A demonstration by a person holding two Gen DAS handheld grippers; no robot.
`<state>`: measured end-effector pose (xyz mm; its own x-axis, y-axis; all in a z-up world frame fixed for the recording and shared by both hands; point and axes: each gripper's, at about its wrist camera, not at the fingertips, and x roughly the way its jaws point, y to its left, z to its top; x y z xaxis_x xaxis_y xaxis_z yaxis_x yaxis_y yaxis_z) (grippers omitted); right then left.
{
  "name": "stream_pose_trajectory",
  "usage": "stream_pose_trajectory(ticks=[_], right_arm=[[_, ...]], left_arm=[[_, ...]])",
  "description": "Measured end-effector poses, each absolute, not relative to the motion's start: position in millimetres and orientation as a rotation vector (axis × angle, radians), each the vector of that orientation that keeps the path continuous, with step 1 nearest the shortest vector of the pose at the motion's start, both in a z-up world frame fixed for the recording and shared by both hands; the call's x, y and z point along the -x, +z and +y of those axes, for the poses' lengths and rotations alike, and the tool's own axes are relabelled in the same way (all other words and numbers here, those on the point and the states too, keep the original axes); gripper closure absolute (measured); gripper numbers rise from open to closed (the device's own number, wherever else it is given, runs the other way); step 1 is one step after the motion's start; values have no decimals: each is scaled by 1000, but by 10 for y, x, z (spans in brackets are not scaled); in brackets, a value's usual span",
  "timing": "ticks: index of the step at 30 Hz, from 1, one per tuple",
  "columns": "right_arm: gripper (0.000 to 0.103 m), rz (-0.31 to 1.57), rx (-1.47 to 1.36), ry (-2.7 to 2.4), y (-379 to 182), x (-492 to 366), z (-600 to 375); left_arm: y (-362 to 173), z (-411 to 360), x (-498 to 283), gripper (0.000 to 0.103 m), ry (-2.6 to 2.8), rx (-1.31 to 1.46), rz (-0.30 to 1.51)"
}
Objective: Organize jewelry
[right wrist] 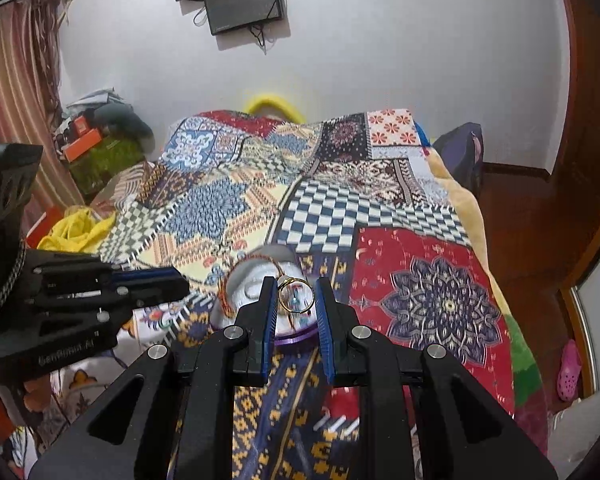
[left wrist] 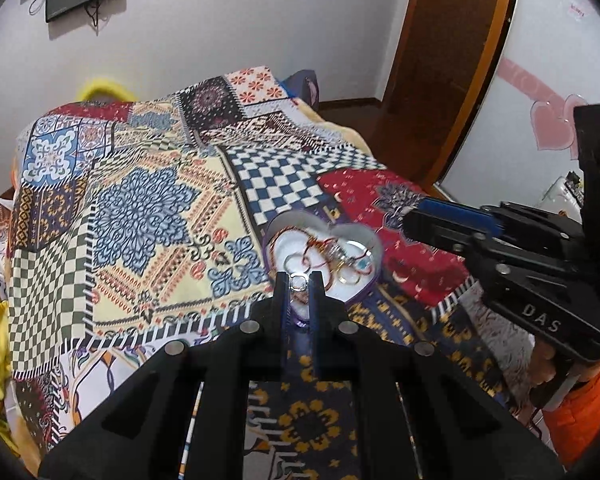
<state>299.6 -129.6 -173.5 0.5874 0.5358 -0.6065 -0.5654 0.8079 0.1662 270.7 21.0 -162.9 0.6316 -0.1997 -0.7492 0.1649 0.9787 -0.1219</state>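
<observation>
A heart-shaped jewelry box (left wrist: 288,242) with a purple rim and white lining lies open on the patchwork bedspread (left wrist: 148,208). Inside it are red thread bracelets (left wrist: 318,246), rings and a blue-stone piece (left wrist: 363,265), all tangled. My left gripper (left wrist: 298,279) hangs over the box's near edge, shut on a small silver ring (left wrist: 298,282). In the right wrist view my right gripper (right wrist: 295,286) is above the box (right wrist: 252,276), shut on a thin gold ring (right wrist: 296,295). Each gripper shows in the other's view: the right (left wrist: 412,220) and the left (right wrist: 180,282).
The bedspread (right wrist: 420,288) covers the whole bed. A white wall with a dark screen (right wrist: 244,4) stands behind. A wooden door (left wrist: 440,60) is at the right and yellow cloth (right wrist: 76,232) at the bed's left edge. An orange sleeve (left wrist: 580,412) shows under the right gripper.
</observation>
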Motion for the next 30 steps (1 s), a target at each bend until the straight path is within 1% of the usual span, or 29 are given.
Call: stream_pose_trajectory(ticks=[6, 16, 25, 27, 29, 30], right_arm=[[86, 690, 46, 645, -1726, -3080, -1226], [86, 809, 40, 649, -2053, -3236, -1167], [85, 843, -14, 653, -2065, -3255, -1275], [83, 840, -24, 650, -2029, -3240, -1305], [76, 823, -24, 645, -1974, -3211, -1325], [75, 814, -26, 644, -1942, -3187, -1339]], left_arm=[[-1710, 146, -2796, 96, -226, 72, 873], [-1886, 72, -2902, 96, -260, 56, 906], [-1885, 68, -2870, 94, -246, 48, 896], [-1847, 73, -2822, 94, -230, 38, 882], [-1778, 74, -2759, 93, -213, 21, 863], [-1732, 77, -2723, 90, -205, 16, 851]])
